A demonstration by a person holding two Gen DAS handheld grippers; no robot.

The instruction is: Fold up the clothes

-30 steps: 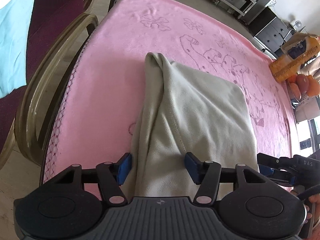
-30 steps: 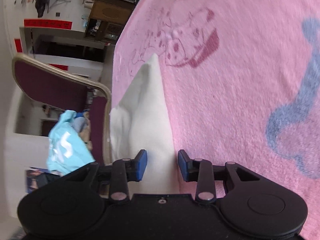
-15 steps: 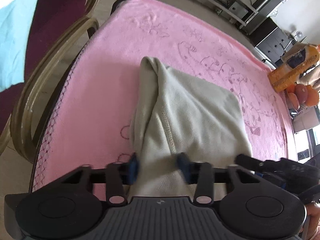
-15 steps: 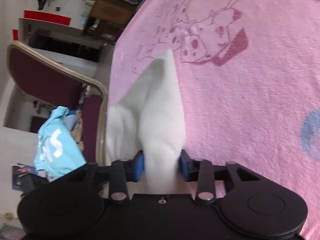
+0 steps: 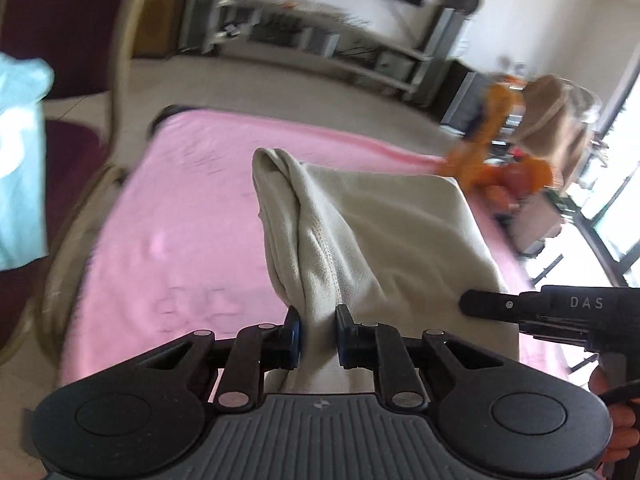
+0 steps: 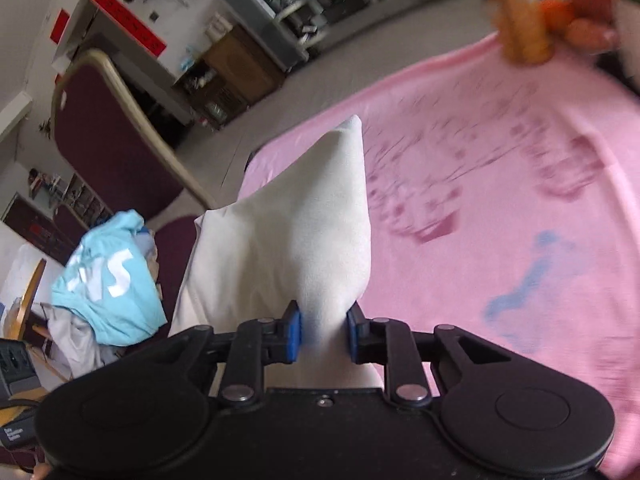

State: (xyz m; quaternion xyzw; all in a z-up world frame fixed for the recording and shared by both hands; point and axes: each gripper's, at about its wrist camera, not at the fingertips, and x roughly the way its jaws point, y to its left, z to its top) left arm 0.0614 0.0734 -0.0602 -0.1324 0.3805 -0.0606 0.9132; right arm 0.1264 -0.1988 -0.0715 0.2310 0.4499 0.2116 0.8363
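Pink printed blanket (image 5: 192, 208) over the tabletop, maroon chair (image 6: 104, 144) beside it, cream garment (image 5: 380, 224) bunched, lifted off the blanket, left tool (image 5: 318, 336) and right tool (image 6: 322, 332) both closing, pinching its near edge.

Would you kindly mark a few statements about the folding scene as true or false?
1. The cream garment lies on a pink blanket. True.
2. The left hand-held gripper has nothing between its fingers. False: cream fabric is pinched there.
3. The right hand-held gripper grips the cream garment. True.
4. A light blue garment lies on the blanket. False: it sits on a chair beside the table.
5. Orange items sit at the blanket's far edge. True.
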